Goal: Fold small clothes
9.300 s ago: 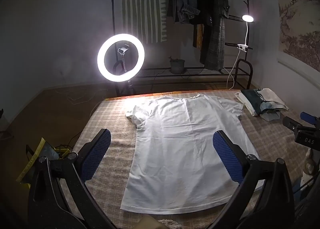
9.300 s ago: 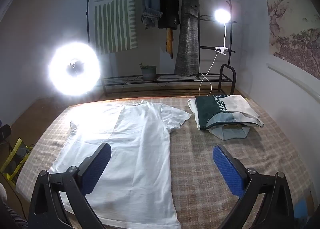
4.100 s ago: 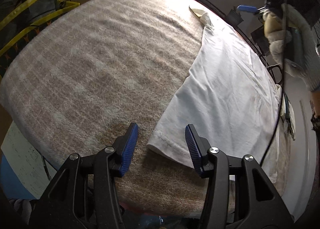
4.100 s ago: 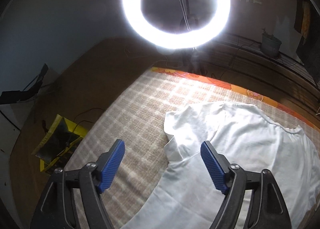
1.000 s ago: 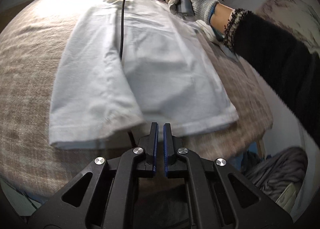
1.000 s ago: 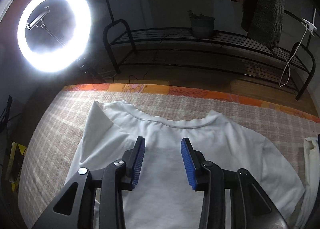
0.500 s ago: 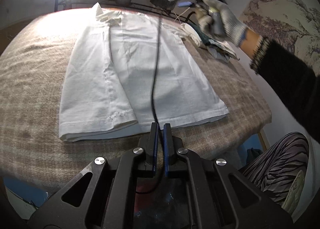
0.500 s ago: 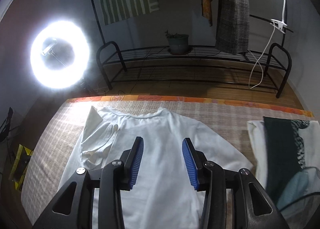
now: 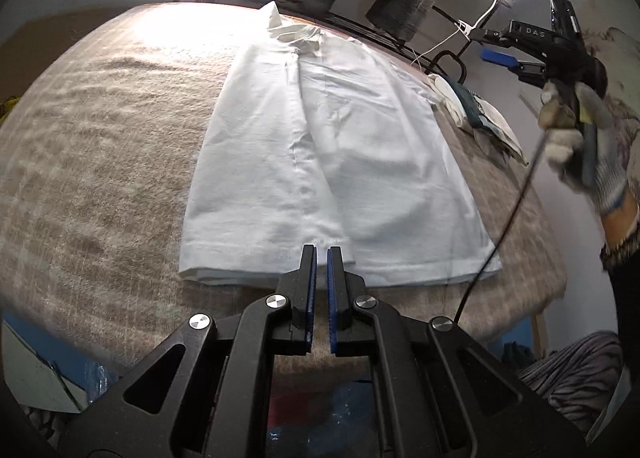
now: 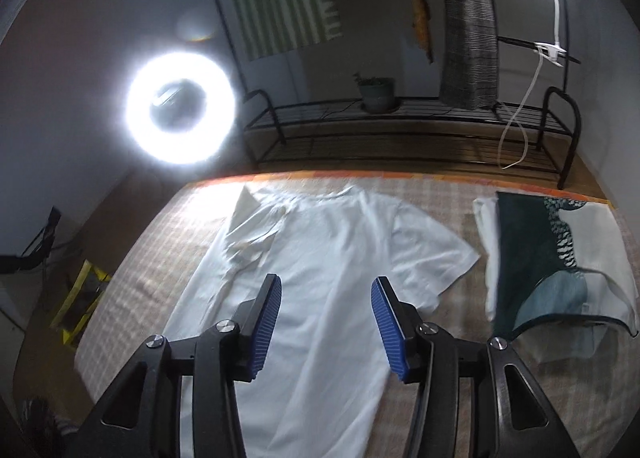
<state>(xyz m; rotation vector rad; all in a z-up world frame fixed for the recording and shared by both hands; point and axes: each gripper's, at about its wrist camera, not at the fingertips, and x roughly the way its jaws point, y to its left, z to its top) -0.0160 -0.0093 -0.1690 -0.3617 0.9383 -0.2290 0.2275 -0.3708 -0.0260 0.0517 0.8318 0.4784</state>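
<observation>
A white T-shirt lies flat on the plaid-covered counter, one side folded inward. The left tongs are closed and empty by its hem; the right tongs, just widening, hover empty above it.

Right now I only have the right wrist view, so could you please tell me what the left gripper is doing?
Observer: The left gripper is shut and empty, its tips at the near hem of the white T-shirt.
Operator: Thank you. Does the fold on the ring-light side reach that hem?
Observer: Yes, the folded-over strip runs the whole length down to the hem.
Operator: Is anything lying across the shirt?
Observer: A black cable hangs over its near corner, on the side away from the ring light.
</observation>
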